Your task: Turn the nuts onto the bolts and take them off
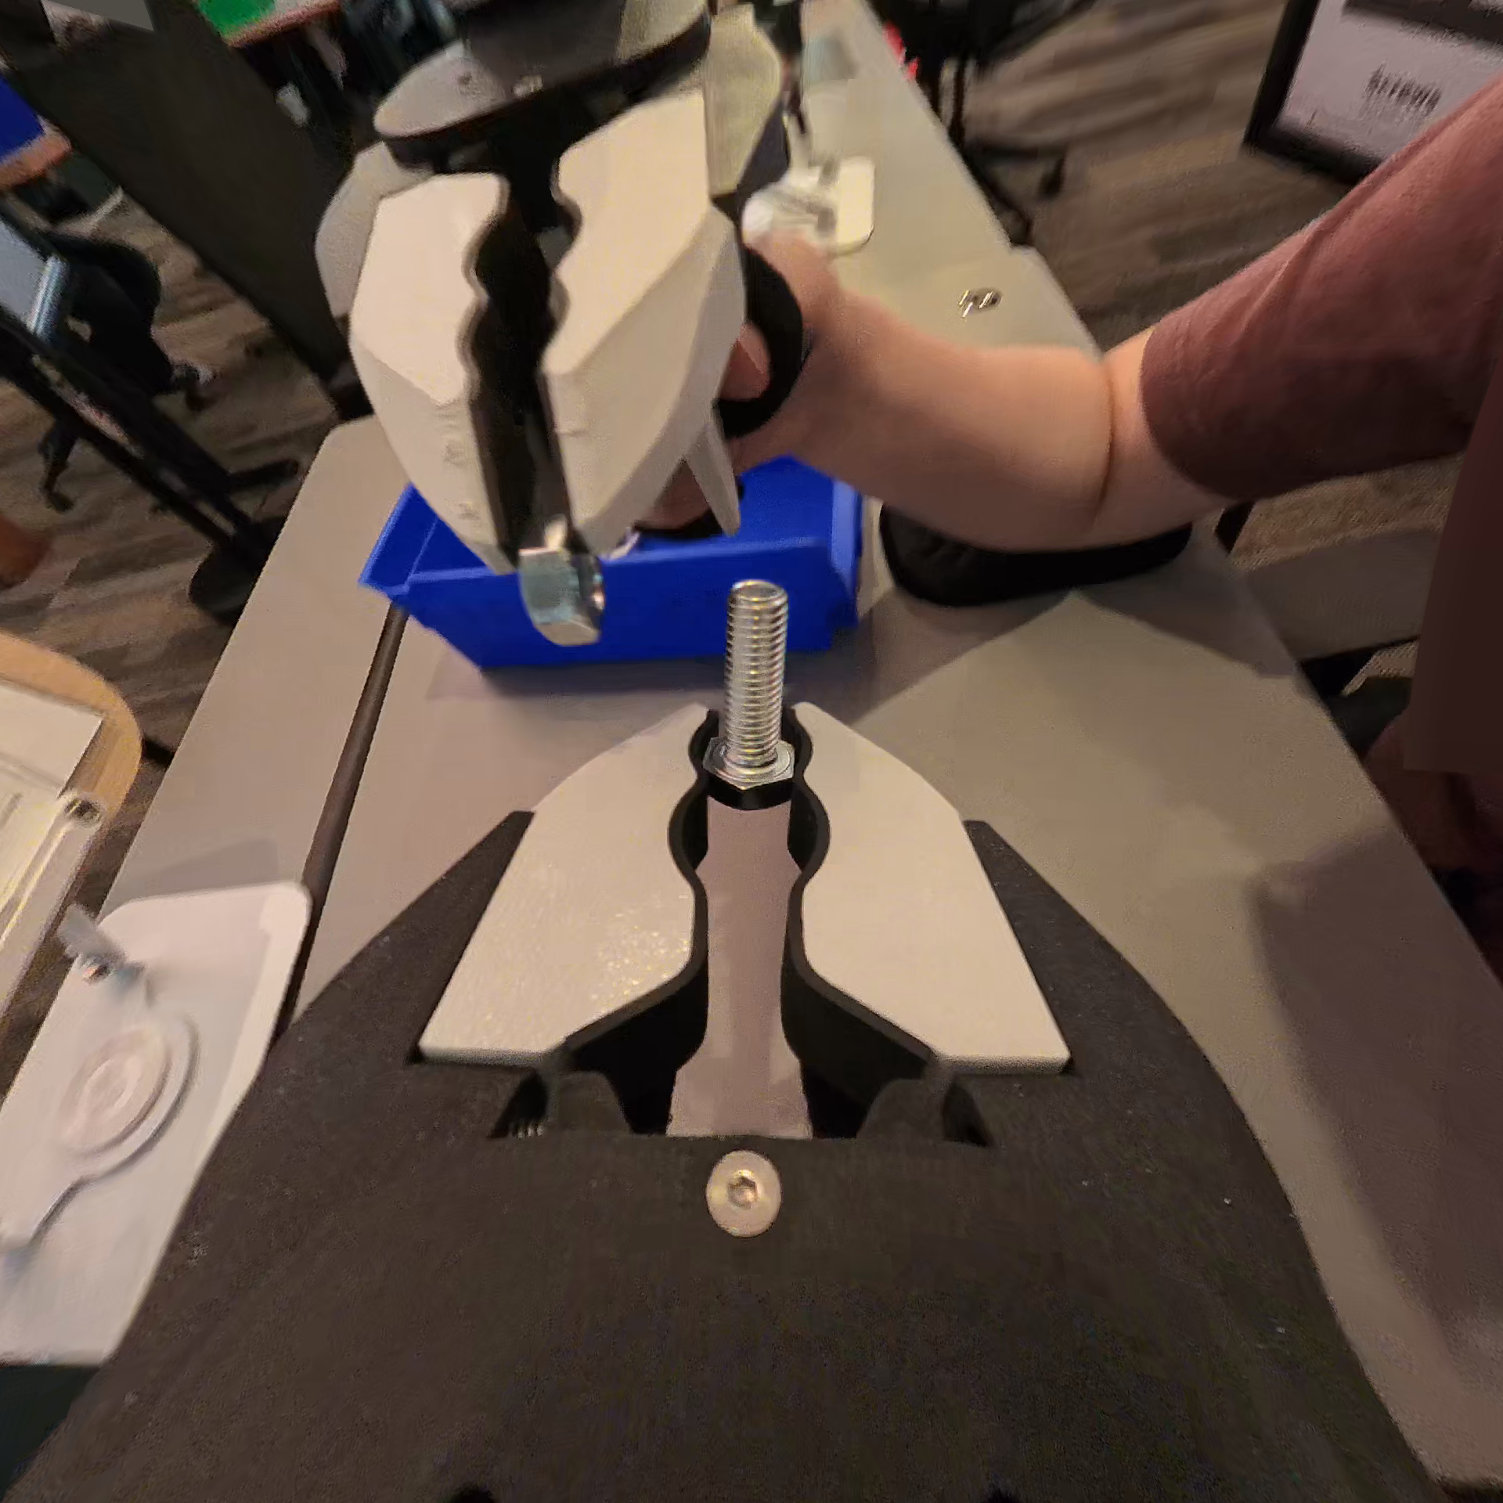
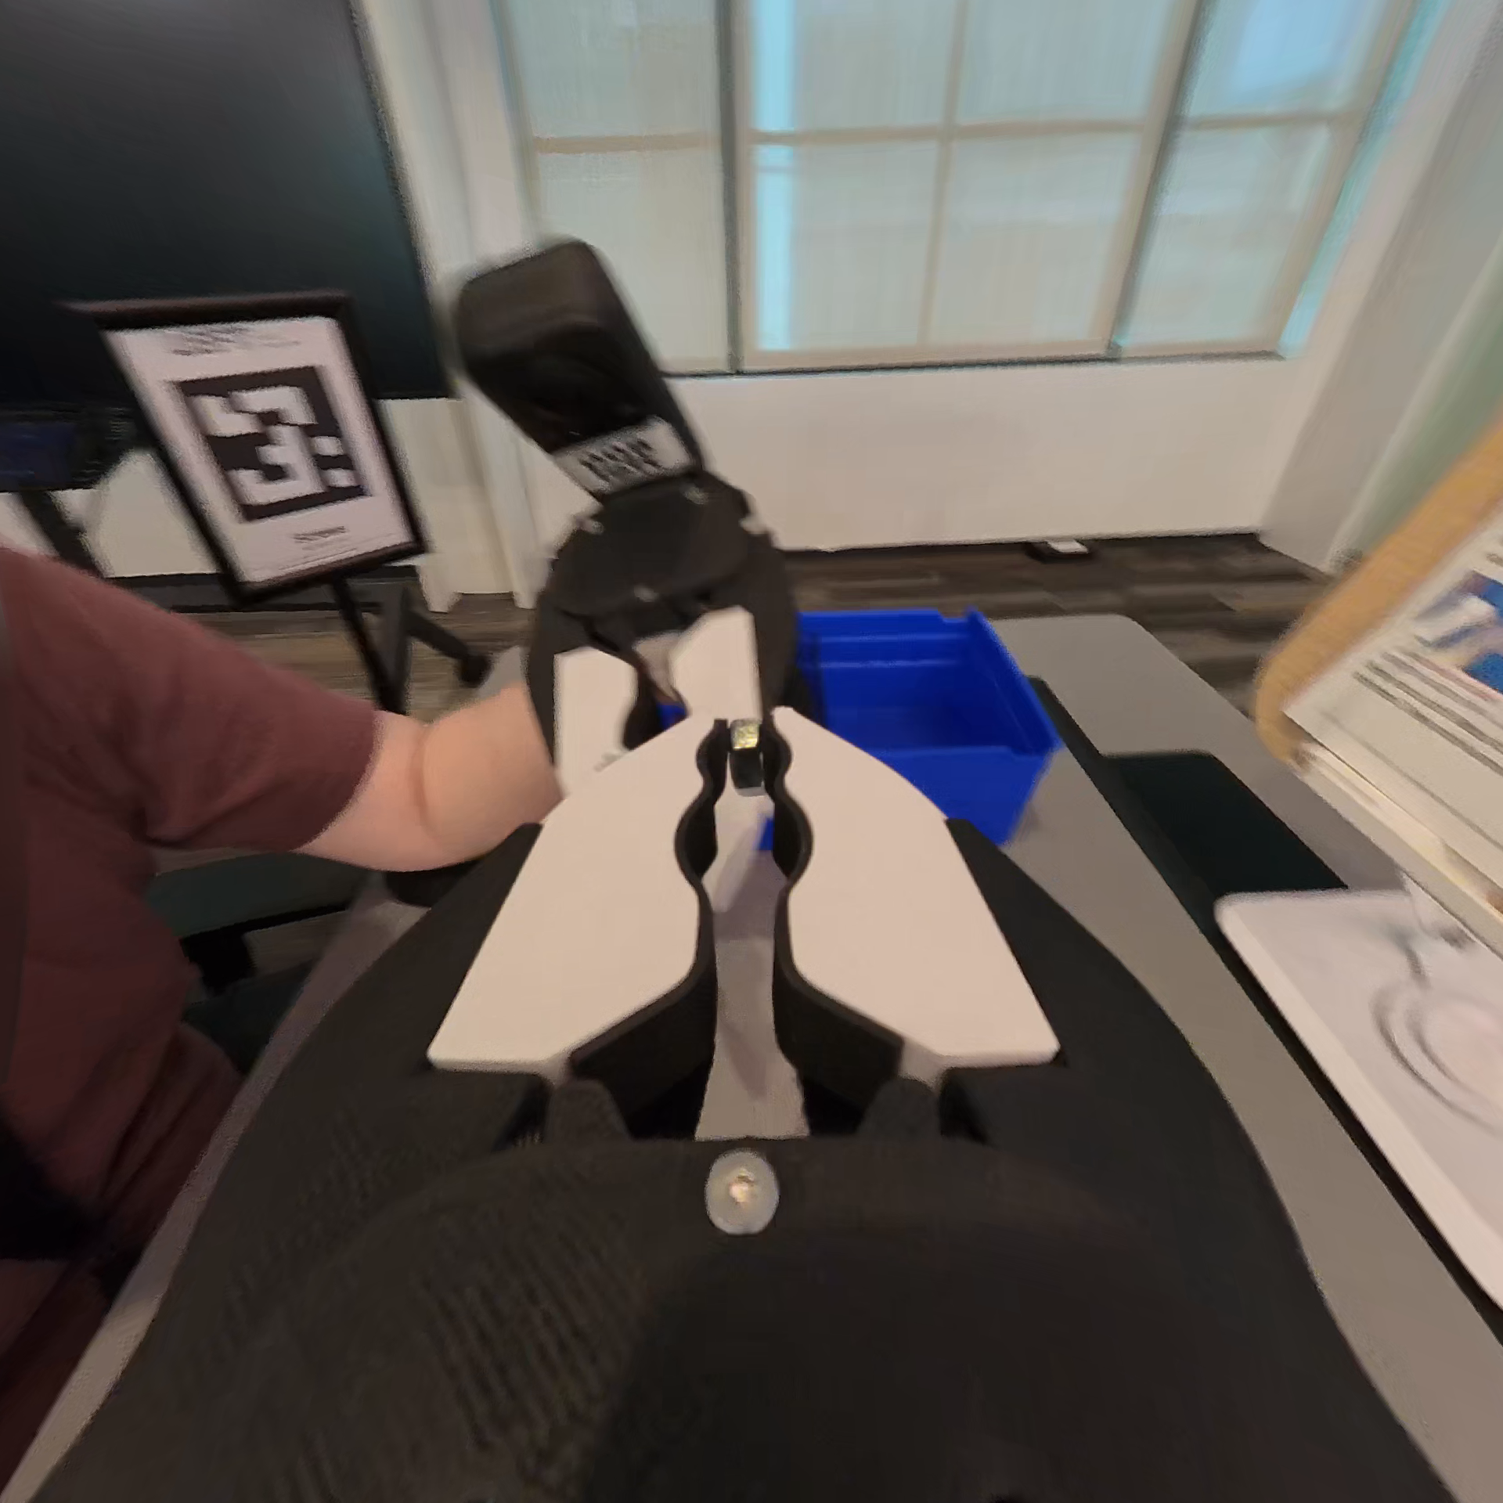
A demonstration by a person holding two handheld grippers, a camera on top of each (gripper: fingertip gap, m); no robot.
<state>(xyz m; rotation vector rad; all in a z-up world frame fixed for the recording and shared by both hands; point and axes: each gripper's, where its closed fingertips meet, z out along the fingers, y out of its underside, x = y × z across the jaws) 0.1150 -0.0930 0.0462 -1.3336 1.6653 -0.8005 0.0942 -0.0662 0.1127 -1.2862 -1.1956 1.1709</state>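
Behind the gripped bolt (image 1: 755, 683), blue bin (image 1: 651, 602), contents hidden.

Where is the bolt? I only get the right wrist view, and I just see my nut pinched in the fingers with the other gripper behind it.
Observer: The left wrist view shows it. The left gripper is shut on the hex end of the bolt, and the threaded end sticks out past the tips.
Operator: Is my nut on it?
Observer: No. The nut, pinched in the right gripper, is apart from the bolt's tip, to its left in that view.
Operator: Is another nut screwed on?
Observer: The threads look bare from the tip down to the hex end.
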